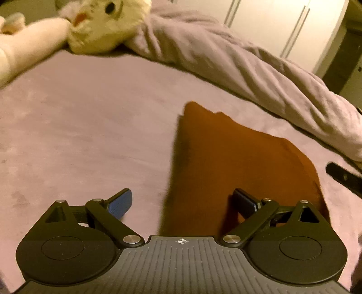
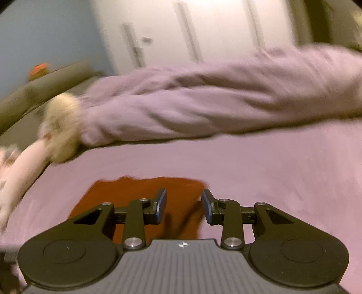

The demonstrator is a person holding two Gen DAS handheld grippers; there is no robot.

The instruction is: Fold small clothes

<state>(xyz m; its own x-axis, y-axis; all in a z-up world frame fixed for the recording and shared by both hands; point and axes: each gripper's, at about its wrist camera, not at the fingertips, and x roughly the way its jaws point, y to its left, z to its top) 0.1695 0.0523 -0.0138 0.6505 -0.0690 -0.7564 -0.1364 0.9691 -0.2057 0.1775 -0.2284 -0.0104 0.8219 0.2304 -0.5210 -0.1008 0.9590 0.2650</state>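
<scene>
left gripper (image 1: 184, 203) jaws wide, empty | right gripper (image 2: 183, 204) jaws narrower, empty | brown cloth (image 1: 237, 162) flat on pink bedsheet (image 1: 90, 126); bare sheet left; duvet (image 1: 248, 67) along far edge

L wrist cam rides behind the left gripper (image 1: 183, 203), looking fwd and down, close over the pink bedsheet (image 1: 90, 126). R wrist cam sits behind the right gripper (image 2: 183, 204), aimed flatter, twd the wardrobe doors (image 2: 203, 29). Both views share the brown garment (image 1: 237, 162) (image 2: 140, 192), rumpled duvet (image 1: 226, 58) (image 2: 203, 101), plush toy (image 1: 99, 24) (image 2: 61, 126).

Plush toy (image 1: 99, 24) – rumpled duvet (image 1: 237, 63), wardrobe (image 1: 271, 20)
</scene>
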